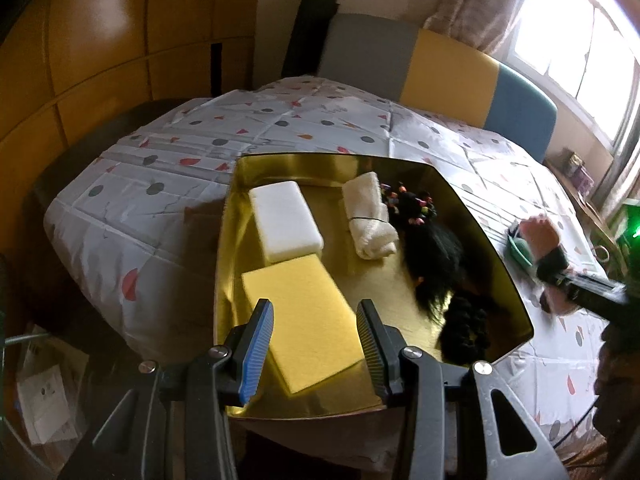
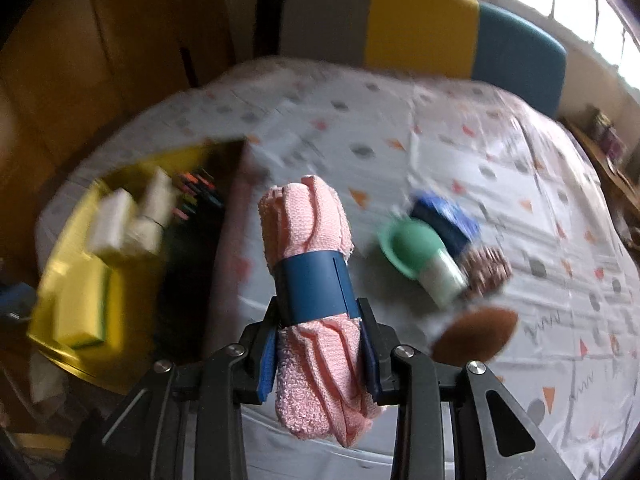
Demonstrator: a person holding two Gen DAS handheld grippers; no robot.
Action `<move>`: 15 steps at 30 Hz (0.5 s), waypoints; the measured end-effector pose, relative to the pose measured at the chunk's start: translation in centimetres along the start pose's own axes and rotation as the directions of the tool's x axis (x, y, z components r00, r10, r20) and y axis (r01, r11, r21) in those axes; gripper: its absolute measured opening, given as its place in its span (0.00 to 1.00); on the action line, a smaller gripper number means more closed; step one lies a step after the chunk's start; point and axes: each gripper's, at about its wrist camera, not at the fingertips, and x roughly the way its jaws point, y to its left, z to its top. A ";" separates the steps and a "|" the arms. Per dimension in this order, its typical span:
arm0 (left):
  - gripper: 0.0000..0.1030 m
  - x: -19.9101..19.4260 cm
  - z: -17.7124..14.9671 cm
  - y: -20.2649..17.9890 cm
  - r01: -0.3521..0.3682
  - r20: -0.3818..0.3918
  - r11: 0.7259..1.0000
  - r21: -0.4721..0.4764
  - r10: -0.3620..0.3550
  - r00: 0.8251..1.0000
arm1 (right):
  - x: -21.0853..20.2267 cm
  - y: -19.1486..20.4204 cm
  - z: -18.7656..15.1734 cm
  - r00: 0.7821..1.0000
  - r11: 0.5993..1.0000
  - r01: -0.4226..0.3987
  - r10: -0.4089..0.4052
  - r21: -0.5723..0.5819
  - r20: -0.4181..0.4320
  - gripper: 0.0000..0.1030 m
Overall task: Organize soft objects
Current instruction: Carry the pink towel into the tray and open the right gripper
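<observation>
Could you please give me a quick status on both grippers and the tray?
Right gripper shut on pink rolled towel. Left gripper open over yellow sponge in gold tray. Nothing blocking.

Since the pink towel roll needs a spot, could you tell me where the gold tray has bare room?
Bare gold tray between yellow sponge and black hair. Crowded at back: white sponge, white towel roll.
</observation>
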 end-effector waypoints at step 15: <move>0.42 -1.2 0.8 1.8 -0.047 0.035 0.999 -0.029 0.048 0.998 | 6.3 13.3 1.0 0.968 0.973 -0.207 0.188 -0.106 -0.165 0.37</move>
